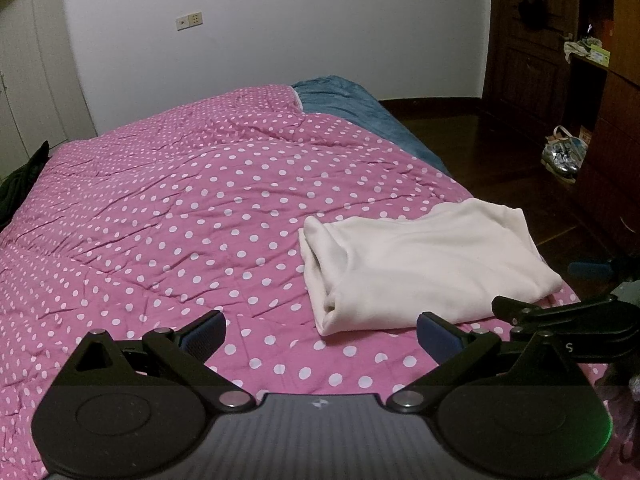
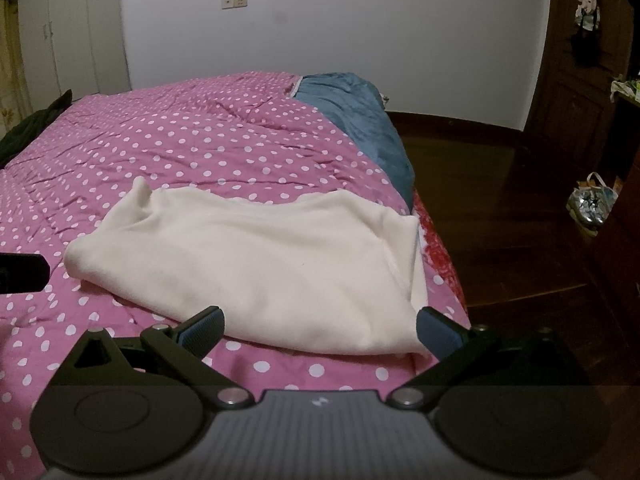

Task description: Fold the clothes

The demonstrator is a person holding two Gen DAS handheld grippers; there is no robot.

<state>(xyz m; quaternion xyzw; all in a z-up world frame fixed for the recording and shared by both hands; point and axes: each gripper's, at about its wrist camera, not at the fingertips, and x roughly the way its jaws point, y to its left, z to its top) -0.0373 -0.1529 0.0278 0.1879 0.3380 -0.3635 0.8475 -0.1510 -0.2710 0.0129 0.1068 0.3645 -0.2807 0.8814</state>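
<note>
Both tools stand wide apart and hold nothing. The left gripper (image 1: 320,334) hovers over the pink dotted quilt (image 1: 180,208), with the folded cream garment (image 1: 424,264) just beyond its right finger. The right gripper (image 2: 320,332) sits at the garment's near edge, by the bed's right side.

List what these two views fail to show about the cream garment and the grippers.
- Cream garment: its type and underside, hidden by its own folds in both views.
- Right gripper: in the left wrist view, cut off by the right edge.
- Left gripper: in the right wrist view, only a dark tip at the left edge.
</note>
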